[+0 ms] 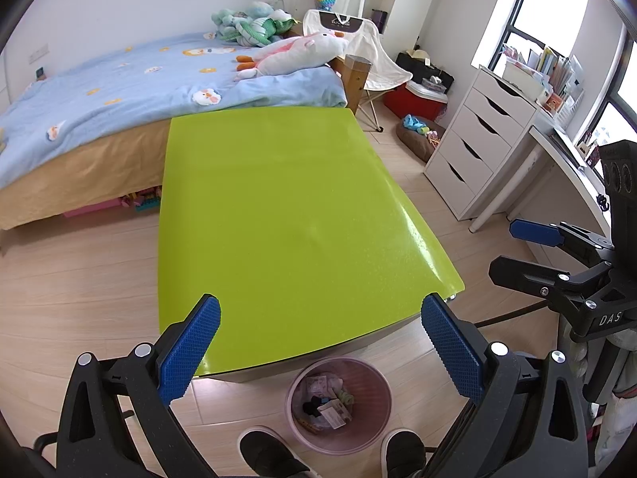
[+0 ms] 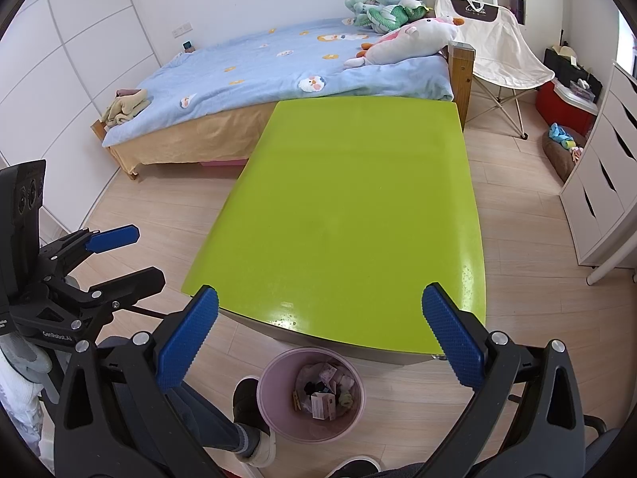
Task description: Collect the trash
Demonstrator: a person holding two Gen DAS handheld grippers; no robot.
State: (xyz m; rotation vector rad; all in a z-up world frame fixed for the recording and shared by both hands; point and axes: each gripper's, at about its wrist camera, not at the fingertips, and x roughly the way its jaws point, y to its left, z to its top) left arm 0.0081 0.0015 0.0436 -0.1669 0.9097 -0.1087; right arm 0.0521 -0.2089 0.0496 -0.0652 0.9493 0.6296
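A pink trash bin (image 1: 338, 402) stands on the floor in front of the green table (image 1: 286, 207), with several pieces of trash (image 1: 328, 404) inside. It also shows in the right wrist view (image 2: 310, 394), with its trash (image 2: 324, 392). My left gripper (image 1: 320, 342) is open and empty, held above the table's near edge and the bin. My right gripper (image 2: 318, 338) is open and empty, above the same edge of the table (image 2: 350, 207). Each gripper shows at the side of the other's view, the right one (image 1: 517, 251) and the left one (image 2: 139, 255), both open.
A bed (image 1: 119, 91) with plush toys stands behind the table. A white drawer unit (image 1: 473, 143) and desk are at the right, with a folding chair (image 2: 497, 47) and a red box (image 1: 418, 99). The person's feet (image 1: 270, 454) flank the bin.
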